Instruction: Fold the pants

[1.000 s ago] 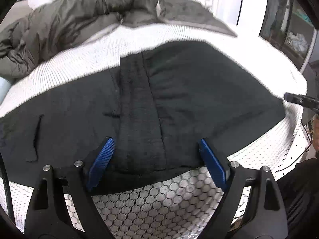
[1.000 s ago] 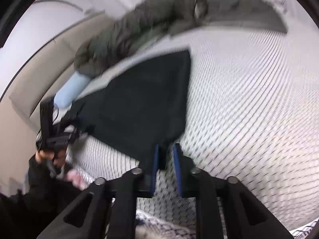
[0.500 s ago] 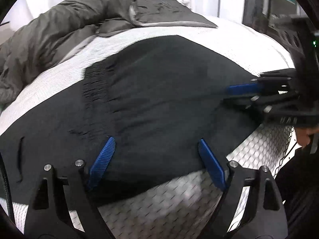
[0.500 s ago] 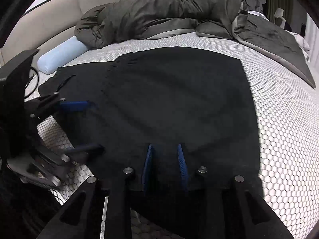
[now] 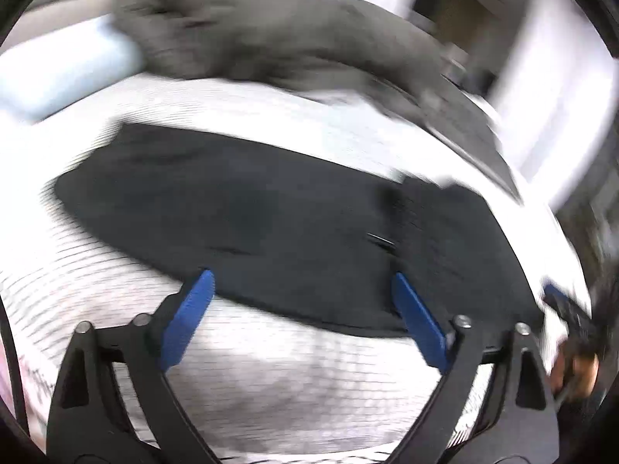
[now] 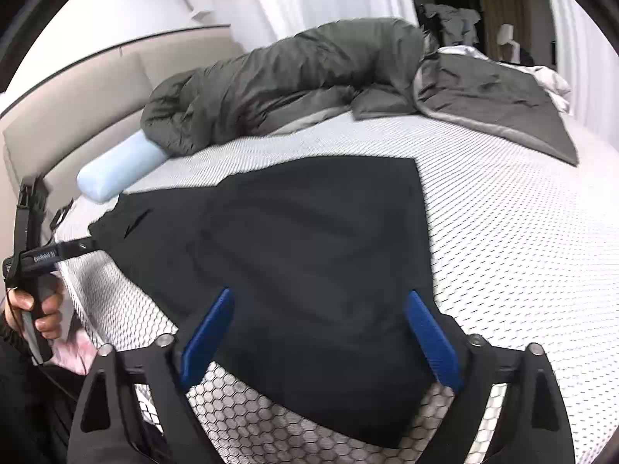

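Note:
Black pants [image 6: 309, 239] lie folded flat on the white honeycomb mattress [image 6: 522, 255]; in the blurred left wrist view they show as a wide dark shape [image 5: 271, 232]. My right gripper [image 6: 321, 332] is open and empty, its blue fingers spread over the near edge of the folded part. My left gripper [image 5: 301, 317] is open and empty at the pants' near edge. The left gripper also shows in the right wrist view [image 6: 58, 251] at the pants' left end, held by a hand.
A grey duvet [image 6: 309, 77] is heaped along the far side of the bed. A light blue bolster pillow [image 6: 116, 170] lies at the far left by the beige headboard [image 6: 77, 96]. The mattress edge runs just in front of both grippers.
My right gripper opened and let go of the pants' fold, which now lies flat. My left gripper swung left toward the pants' other end; its view is motion-blurred.

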`<action>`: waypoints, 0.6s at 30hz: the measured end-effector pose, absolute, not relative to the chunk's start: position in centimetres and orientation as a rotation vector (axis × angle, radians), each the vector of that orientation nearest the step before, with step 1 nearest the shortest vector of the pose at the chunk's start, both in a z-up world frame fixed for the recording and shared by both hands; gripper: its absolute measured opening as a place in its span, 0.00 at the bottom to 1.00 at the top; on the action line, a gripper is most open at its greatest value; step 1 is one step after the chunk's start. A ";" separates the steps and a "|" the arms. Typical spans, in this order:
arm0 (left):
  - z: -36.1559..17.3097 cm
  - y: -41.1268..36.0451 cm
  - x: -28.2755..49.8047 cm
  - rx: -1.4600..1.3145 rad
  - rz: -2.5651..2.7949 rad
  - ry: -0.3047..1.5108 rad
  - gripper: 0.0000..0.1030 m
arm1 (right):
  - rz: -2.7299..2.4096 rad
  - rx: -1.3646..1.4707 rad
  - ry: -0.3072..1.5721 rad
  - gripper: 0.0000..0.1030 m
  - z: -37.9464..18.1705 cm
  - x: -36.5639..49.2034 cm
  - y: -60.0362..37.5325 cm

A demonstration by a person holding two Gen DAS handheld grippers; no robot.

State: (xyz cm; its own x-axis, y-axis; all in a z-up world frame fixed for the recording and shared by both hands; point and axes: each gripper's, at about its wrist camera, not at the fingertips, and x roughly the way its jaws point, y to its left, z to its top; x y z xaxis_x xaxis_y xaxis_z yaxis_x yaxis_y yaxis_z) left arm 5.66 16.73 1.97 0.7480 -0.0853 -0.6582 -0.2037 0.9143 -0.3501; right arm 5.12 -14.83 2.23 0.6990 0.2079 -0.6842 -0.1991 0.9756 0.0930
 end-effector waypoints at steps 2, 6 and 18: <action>0.8 20.9 5.2 -0.554 0.169 0.715 0.97 | 0.201 0.035 0.761 0.94 2.4 4.9 -15.6; -3.1 27.0 6.6 -0.824 0.206 0.727 0.97 | 0.186 0.100 0.770 0.94 2.7 4.8 -17.1; 2.5 26.0 8.5 -0.676 0.252 0.520 0.01 | 0.181 0.126 0.767 0.94 2.9 4.4 -18.4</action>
State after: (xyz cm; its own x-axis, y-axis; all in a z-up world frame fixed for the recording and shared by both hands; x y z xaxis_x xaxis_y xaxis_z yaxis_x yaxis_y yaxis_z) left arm 8.55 26.04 2.51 0.8439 0.0552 -0.5337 -0.3842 0.7564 -0.5294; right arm 4.38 -18.37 2.94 0.7053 0.2084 -0.6775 -0.1170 0.9769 0.1787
